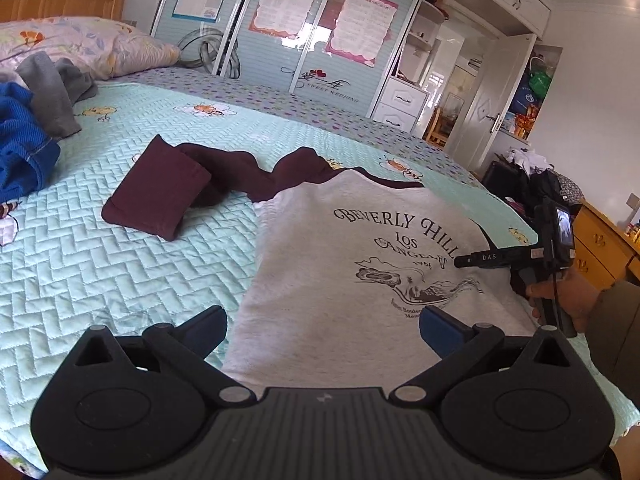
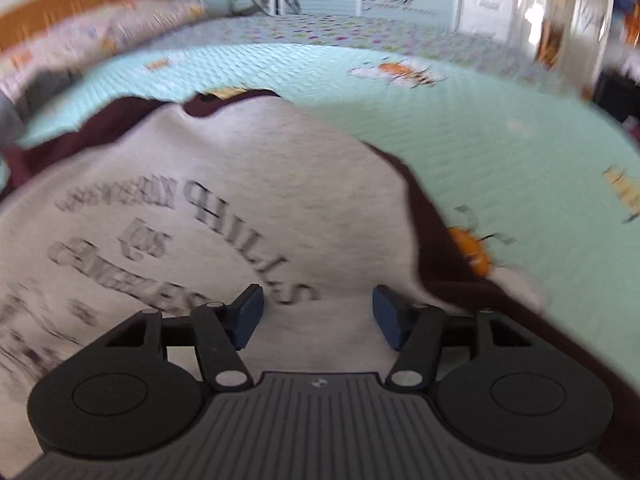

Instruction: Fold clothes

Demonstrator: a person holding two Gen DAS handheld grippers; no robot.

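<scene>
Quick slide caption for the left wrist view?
Open left tongs over a grey printed sweatshirt, maroon sleeve folded, on the quilted bed.

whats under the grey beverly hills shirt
The grey shirt lies on the mint quilted bedspread, its maroon sleeve stretched out on the quilt. Whatever lies beneath its body is covered.

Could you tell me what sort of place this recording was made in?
Most likely a home bedroom: a bed with a quilted cover and a pillow, a sliding-door wardrobe behind it, and a grey sweatshirt laid out for folding.
</scene>
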